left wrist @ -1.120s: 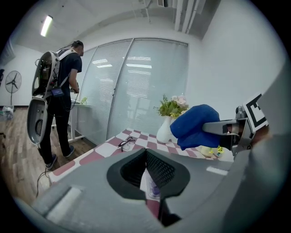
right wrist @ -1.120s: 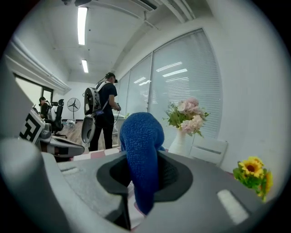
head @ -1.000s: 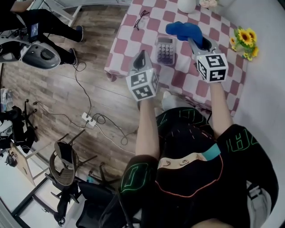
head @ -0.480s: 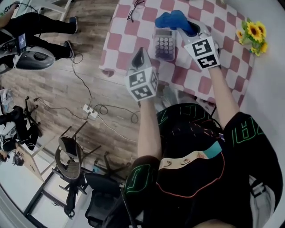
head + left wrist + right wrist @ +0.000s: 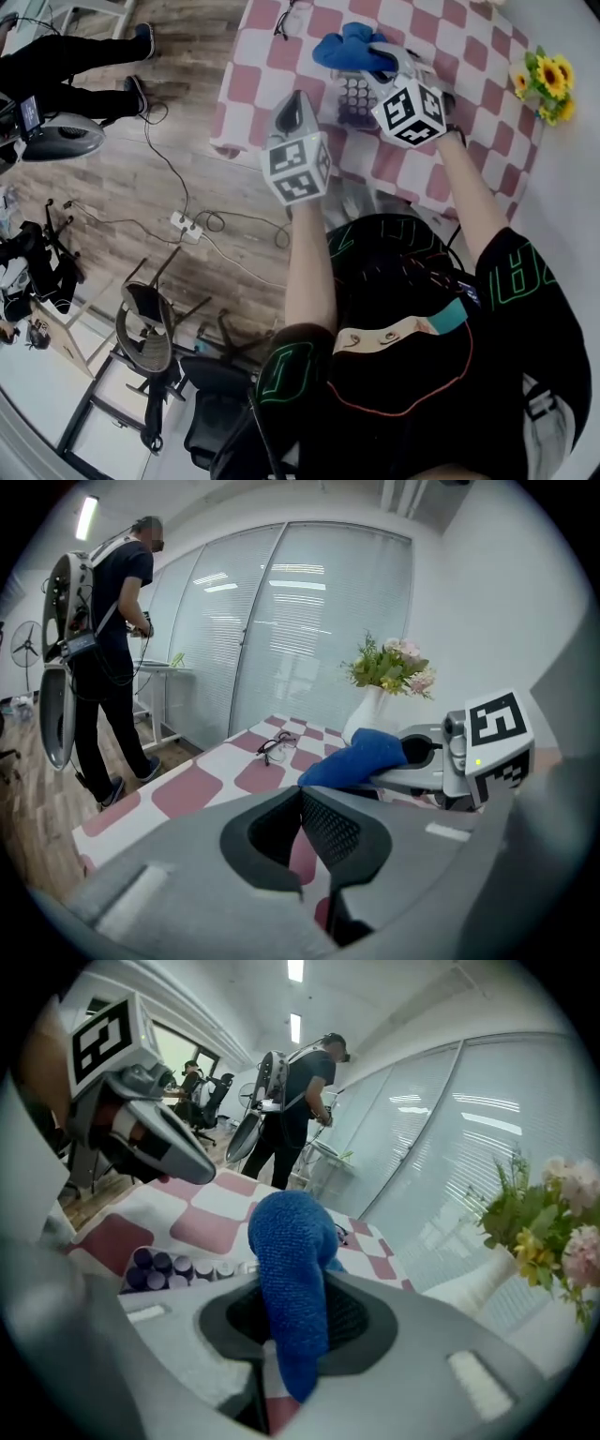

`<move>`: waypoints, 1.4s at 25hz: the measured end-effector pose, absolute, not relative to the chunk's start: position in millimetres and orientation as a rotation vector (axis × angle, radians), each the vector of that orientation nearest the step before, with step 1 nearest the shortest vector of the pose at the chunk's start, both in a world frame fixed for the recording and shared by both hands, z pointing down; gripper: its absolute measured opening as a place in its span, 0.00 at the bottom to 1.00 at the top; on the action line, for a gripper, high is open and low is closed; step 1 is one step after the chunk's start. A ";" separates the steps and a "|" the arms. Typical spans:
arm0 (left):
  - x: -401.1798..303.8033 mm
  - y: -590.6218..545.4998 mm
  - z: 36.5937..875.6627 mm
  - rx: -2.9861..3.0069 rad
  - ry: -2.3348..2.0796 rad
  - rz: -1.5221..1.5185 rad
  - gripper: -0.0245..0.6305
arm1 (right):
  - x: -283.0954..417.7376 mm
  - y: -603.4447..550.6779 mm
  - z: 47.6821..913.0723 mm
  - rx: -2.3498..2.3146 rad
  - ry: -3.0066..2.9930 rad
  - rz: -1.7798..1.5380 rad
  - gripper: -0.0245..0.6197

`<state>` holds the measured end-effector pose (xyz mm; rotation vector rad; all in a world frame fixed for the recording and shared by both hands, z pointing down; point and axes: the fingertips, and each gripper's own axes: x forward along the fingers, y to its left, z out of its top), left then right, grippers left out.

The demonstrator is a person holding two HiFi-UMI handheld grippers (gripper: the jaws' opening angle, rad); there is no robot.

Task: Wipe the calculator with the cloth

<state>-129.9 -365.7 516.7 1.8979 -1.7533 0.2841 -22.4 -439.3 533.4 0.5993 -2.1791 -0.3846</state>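
A white vase [image 5: 368,722] at the far end of the pink-and-white checked table [image 5: 281,56] holds a bunch of pale flowers [image 5: 386,666]. Sunflowers [image 5: 547,80] sit at the table's right edge; what they stand in is too small to tell.

Your right arm reaches forward and angles left. Your right gripper [image 5: 380,58] has its jaws clamped on the blue cloth [image 5: 291,1269], which bulges up between them and hangs over the far end of the calculator [image 5: 354,94]. The calculator lies flat on the table, its buttons showing just below the cloth.

Your left forearm stretches straight ahead. Your left gripper [image 5: 295,105] hovers over the near table edge, left of the calculator, jaws closed together on nothing.
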 end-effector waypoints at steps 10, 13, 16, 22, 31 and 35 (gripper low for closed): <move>-119.2 -334.6 526.3 1.917 -1.728 0.307 0.05 | -20.2 -382.7 545.1 0.483 -2.193 -0.397 0.20; -118.9 -336.0 530.5 1.891 -1.729 0.311 0.05 | -20.9 -380.5 545.6 0.446 -2.193 -0.417 0.20; -120.0 -332.4 533.7 1.876 -1.739 0.312 0.05 | -21.5 -367.2 551.3 0.390 -2.192 -0.445 0.20; -120.6 -320.3 536.1 1.858 -1.764 0.313 0.05 | -18.8 -342.5 559.1 0.363 -2.230 -0.410 0.20; -126.2 -311.8 529.3 1.842 -1.793 0.301 0.05 | -20.2 -322.2 553.1 0.325 -2.271 -0.369 0.20; -126.4 -304.3 530.1 1.828 -1.807 0.297 0.05 | -17.5 -309.0 553.4 0.295 -2.286 -0.357 0.20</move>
